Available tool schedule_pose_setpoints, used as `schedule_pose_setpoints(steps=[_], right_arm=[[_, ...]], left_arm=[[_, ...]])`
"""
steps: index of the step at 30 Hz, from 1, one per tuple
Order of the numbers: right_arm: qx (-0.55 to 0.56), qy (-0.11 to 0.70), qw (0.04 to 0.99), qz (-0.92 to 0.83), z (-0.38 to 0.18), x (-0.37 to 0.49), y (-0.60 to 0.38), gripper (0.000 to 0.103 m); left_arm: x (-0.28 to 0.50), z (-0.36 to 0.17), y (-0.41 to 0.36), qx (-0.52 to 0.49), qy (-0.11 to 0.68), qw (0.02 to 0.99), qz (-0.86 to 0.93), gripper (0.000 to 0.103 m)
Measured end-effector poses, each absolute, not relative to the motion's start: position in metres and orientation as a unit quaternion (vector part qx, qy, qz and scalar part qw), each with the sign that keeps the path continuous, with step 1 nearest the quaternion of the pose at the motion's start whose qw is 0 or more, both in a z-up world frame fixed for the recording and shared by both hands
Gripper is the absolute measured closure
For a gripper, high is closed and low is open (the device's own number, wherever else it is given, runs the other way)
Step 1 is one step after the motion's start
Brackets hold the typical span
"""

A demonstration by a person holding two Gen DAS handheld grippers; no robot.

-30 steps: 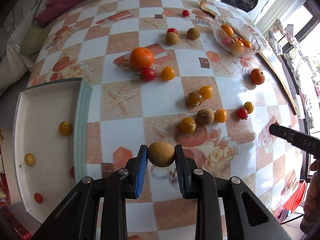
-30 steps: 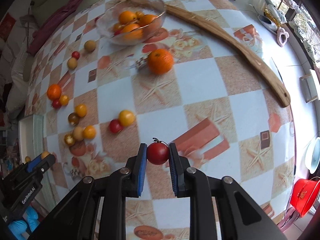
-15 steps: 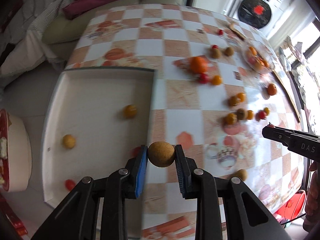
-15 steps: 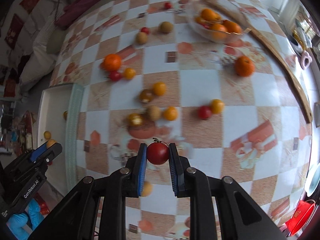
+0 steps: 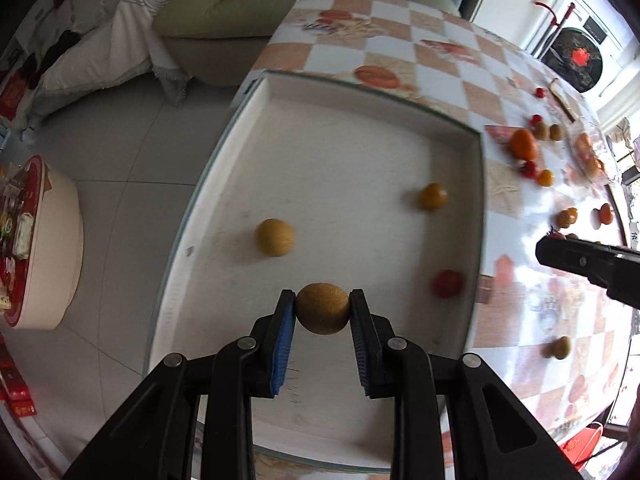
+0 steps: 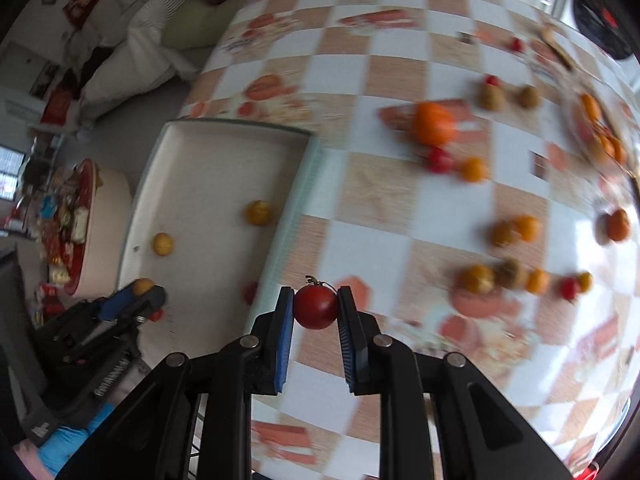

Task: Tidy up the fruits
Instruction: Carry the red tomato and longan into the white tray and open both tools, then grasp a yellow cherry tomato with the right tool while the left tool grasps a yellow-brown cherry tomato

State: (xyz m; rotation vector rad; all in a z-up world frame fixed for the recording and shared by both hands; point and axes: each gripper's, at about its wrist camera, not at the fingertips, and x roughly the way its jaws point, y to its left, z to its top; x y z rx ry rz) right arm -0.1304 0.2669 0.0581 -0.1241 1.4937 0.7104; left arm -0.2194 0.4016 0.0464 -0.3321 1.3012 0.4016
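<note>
My left gripper is shut on a brown round fruit and holds it above the near part of the white tray. The tray holds a tan fruit, an orange-yellow fruit and a red tomato. My right gripper is shut on a red cherry tomato above the table, just right of the tray's edge. The left gripper also shows at the lower left of the right wrist view.
Several loose fruits lie over the checkered table, among them a big orange and a cluster. A glass bowl of oranges stands at the far right. A round box sits on the floor left of the tray.
Both grippers have swung left with their fruits. The left gripper now hangs over the tray instead of the table. The right gripper has come close to the tray's right edge.
</note>
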Motion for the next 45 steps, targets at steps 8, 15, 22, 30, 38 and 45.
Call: schedule_pose_setpoints(steps=[8, 15, 22, 30, 38, 45], right_arm=[[-0.076, 0.683, 0.644, 0.335, 0.033, -0.137, 0.324, 0.08], [-0.107, 0.69, 0.632, 0.336, 0.015, -0.138, 0.348, 0.08], [-0.122, 0.705, 0.619, 0.324, 0.0, -0.14, 0.361, 0.079], [-0.106, 0.703, 0.613, 0.343, 0.005, -0.14, 0.37, 0.049], [-0.037, 0.694, 0.629, 0.347, 0.025, -0.129, 0.354, 0.02], [-0.017, 0.686, 0.654, 0.319, 0.044, -0.118, 0.31, 0.02]], left_arm=[[-0.222, 0.021, 0.419, -0.145, 0.61, 0.757, 0.185, 0.074], [-0.221, 0.011, 0.419, -0.133, 0.616, 0.757, 0.173, 0.073], [-0.219, 0.008, 0.416, -0.124, 0.626, 0.752, 0.164, 0.073], [-0.22, 0.013, 0.415, -0.111, 0.617, 0.76, 0.172, 0.028], [-0.22, 0.018, 0.415, -0.102, 0.625, 0.753, 0.176, 0.028], [-0.207, 0.032, 0.393, -0.081, 0.627, 0.76, 0.153, 0.028]])
